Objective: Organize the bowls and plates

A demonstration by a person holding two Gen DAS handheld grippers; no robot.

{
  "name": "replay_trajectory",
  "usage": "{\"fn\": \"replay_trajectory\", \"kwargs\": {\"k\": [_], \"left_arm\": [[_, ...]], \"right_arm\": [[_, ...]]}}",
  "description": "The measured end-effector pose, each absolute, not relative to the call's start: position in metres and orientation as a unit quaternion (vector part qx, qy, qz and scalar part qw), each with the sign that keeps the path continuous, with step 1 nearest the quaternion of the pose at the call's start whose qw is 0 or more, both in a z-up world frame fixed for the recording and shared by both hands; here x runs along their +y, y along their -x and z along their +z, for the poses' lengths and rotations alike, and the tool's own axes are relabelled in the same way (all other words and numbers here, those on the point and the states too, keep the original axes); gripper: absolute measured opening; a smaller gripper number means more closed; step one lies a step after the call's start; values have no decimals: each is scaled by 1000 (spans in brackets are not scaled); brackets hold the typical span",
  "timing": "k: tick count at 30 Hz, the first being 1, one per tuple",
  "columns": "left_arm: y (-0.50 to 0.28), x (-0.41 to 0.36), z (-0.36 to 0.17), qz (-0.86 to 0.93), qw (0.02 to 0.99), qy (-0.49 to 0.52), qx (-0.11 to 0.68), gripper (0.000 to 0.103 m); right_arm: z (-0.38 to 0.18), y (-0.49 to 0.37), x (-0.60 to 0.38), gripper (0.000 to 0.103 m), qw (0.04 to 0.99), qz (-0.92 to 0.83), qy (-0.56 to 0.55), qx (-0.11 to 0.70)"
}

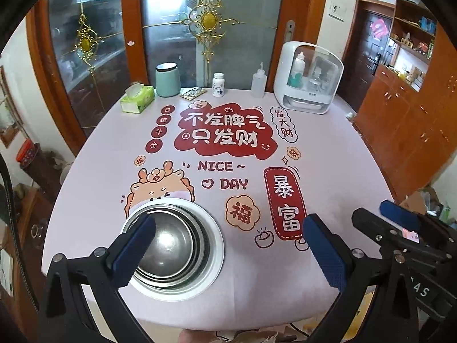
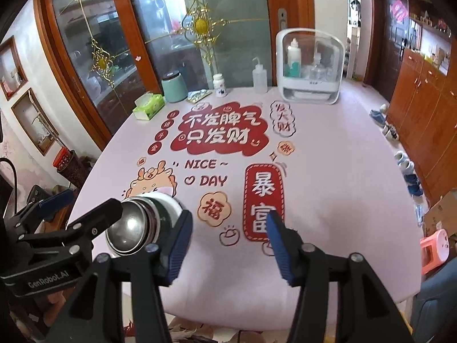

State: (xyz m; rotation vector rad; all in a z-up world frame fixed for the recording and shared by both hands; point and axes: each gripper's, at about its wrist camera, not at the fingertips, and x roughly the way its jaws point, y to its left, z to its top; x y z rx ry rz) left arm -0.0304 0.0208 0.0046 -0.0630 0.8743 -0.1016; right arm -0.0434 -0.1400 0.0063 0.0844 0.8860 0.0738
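- I see the round worktop (image 1: 328, 148), covered in a smooth pale pink printed cloth, carrying one stack at its near left edge.
- The white round plate (image 1: 212, 245) lies flat at the bottom, glossy.
- Nested shiny steel bowls (image 1: 171, 245) sit inside it, so I judge the stacking done; nothing loose is left in view.
- My left gripper (image 1: 228, 250) hovers above the stack, jaws wide apart, empty.
- My right gripper (image 2: 228, 241) hangs beside the stack, jaws apart, holding nothing.
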Motion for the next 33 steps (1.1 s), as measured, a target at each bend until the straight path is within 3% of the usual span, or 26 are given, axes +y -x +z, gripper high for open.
{"fn": "replay_trajectory", "kwargs": {"k": [33], "left_arm": [[35,-6,4,1,908,19,420,102]], "right_arm": [[9,43,-167,60,908,29,-24,418]]}}
